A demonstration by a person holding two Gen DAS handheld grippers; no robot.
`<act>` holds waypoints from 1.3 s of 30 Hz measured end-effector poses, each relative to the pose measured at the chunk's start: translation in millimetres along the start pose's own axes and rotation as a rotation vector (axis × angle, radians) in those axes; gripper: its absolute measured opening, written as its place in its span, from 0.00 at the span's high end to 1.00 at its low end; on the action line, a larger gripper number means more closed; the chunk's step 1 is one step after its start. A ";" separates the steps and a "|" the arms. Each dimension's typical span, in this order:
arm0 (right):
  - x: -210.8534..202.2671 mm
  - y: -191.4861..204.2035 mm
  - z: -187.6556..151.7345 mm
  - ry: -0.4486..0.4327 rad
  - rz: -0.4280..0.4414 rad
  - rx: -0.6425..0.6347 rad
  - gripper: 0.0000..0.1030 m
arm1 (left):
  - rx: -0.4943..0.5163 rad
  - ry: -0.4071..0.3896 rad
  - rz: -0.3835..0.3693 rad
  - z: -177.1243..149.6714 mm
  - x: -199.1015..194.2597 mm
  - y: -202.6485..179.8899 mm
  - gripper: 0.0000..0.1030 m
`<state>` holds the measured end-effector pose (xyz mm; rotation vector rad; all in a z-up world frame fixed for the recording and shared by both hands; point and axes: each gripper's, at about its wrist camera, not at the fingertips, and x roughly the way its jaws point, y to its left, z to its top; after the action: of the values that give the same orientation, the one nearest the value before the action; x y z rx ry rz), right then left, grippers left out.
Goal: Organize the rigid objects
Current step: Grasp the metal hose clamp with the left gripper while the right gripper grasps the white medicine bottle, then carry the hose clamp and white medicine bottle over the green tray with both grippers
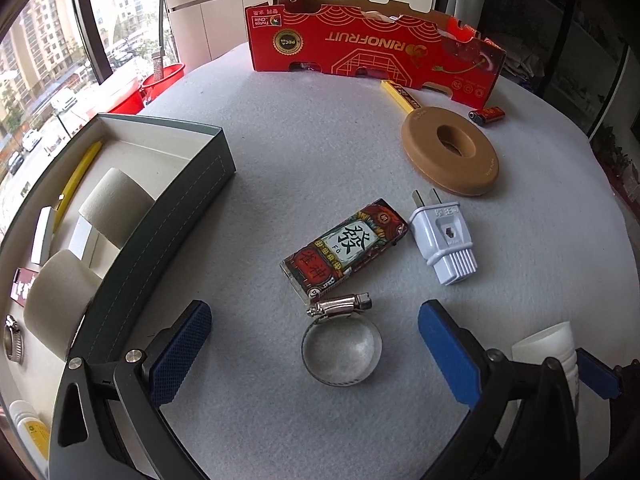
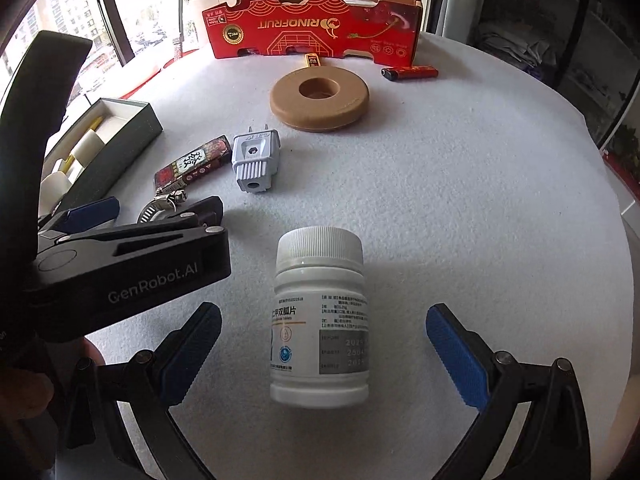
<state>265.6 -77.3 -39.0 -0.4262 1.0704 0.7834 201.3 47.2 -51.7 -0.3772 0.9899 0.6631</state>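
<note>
My left gripper [image 1: 315,344] is open, its blue pads on either side of a metal hose clamp [image 1: 341,346] lying on the grey felt. Just beyond the clamp lie a decorated lighter [image 1: 344,250] and a white plug [image 1: 442,238]. My right gripper [image 2: 323,342] is open around an upright white pill bottle [image 2: 319,320], pads apart from it. The left gripper [image 2: 132,216] also shows in the right wrist view, over the clamp [image 2: 160,206].
A dark open box [image 1: 172,216] at the left holds paper rolls, a yellow pen and small items. A tan ring [image 1: 450,150], a red lighter [image 1: 486,114], a yellow stick [image 1: 398,94] and a red cardboard tray [image 1: 372,48] lie farther back.
</note>
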 end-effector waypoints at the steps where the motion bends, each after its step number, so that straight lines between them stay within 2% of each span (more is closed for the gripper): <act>1: 0.6 0.0 0.2 -0.002 -0.005 -0.004 0.00 | 0.000 0.002 0.000 0.6 0.3 -0.2 0.00; 4: 2.4 1.8 0.6 0.021 -0.040 -0.017 0.00 | 0.004 0.014 0.000 1.9 0.7 -0.5 0.00; 5: 1.4 1.9 1.4 0.021 -0.043 -0.019 0.03 | 0.007 0.021 -0.004 2.2 0.6 -0.5 0.01; 7: -5.7 2.4 1.3 0.007 -0.045 -0.022 0.21 | 0.019 0.029 -0.014 2.7 -0.9 -2.4 0.05; 8: -8.8 2.5 1.5 0.004 -0.044 -0.024 0.40 | 0.032 0.030 -0.021 2.4 -2.7 -4.6 0.10; 9: -10.7 2.5 1.7 0.010 -0.040 -0.023 0.56 | 0.046 0.029 -0.031 1.9 -5.0 -7.0 0.14; 10: -11.3 2.0 2.4 0.019 -0.040 -0.020 0.60 | 0.060 0.028 -0.039 1.3 -7.2 -9.4 0.22; 12: -12.9 1.2 0.7 0.028 -0.040 -0.012 0.60 | 0.089 0.031 -0.059 -0.4 -12.0 -13.5 0.37; 14: -16.2 -0.9 -3.4 0.033 -0.035 0.008 0.60 | 0.110 0.035 -0.073 -2.7 -17.0 -14.3 0.65; 18: -30.9 -7.8 -18.8 0.023 -0.002 0.073 0.60 | 0.084 0.069 -0.154 -11.8 -27.7 -4.2 0.65; 22: -47.5 -12.3 -39.2 0.012 0.030 0.132 0.60 | 0.070 0.053 -0.204 -28.4 -50.0 3.3 0.65; 30: -71.1 -2.2 -79.3 0.025 0.055 0.184 0.60 | 0.083 -0.030 -0.257 -68.2 -104.0 10.6 0.64; 39: -89.9 16.5 -105.8 0.035 0.049 0.217 0.60 | 0.142 -0.071 -0.282 -110.6 -140.1 23.4 0.64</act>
<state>165.5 -168.3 -3.6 -0.2308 1.1885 0.6958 61.8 -46.5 12.8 -0.3577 0.8899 0.3470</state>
